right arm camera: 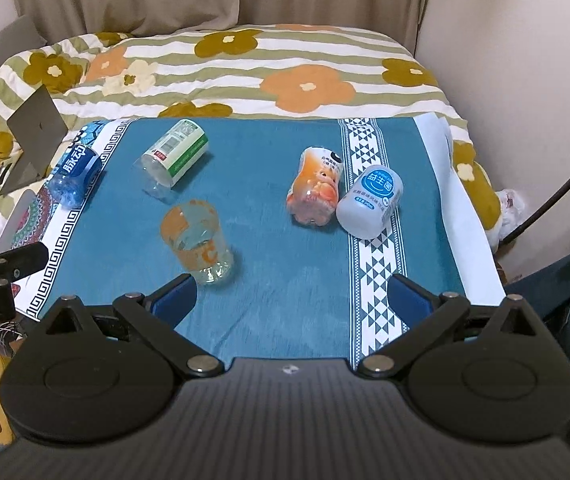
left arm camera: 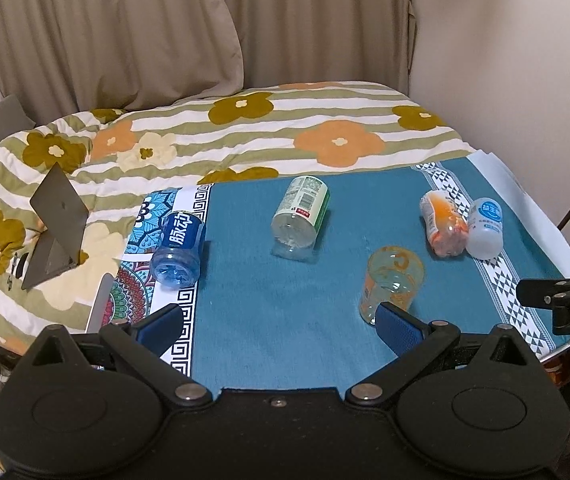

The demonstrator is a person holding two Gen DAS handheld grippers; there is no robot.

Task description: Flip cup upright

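Observation:
Several cut-bottle cups lie on their sides on a teal cloth (left arm camera: 277, 312). A clear cup with orange print (left arm camera: 391, 282) lies nearest, just beyond my left gripper's right fingertip; in the right wrist view (right arm camera: 197, 240) it lies just beyond the right gripper's left fingertip. A blue cup (left arm camera: 179, 248), a green-label cup (left arm camera: 301, 216), an orange cup (left arm camera: 443, 222) and a white cup (left arm camera: 485, 228) lie farther off. My left gripper (left arm camera: 281, 322) is open and empty. My right gripper (right arm camera: 291, 294) is open and empty.
The cloth lies on a bed with a striped flower quilt (left arm camera: 245, 132). A grey stand (left arm camera: 55, 224) sits on the quilt at the left. Curtains and a wall stand behind. The other gripper's body (left arm camera: 561, 300) shows at the right edge.

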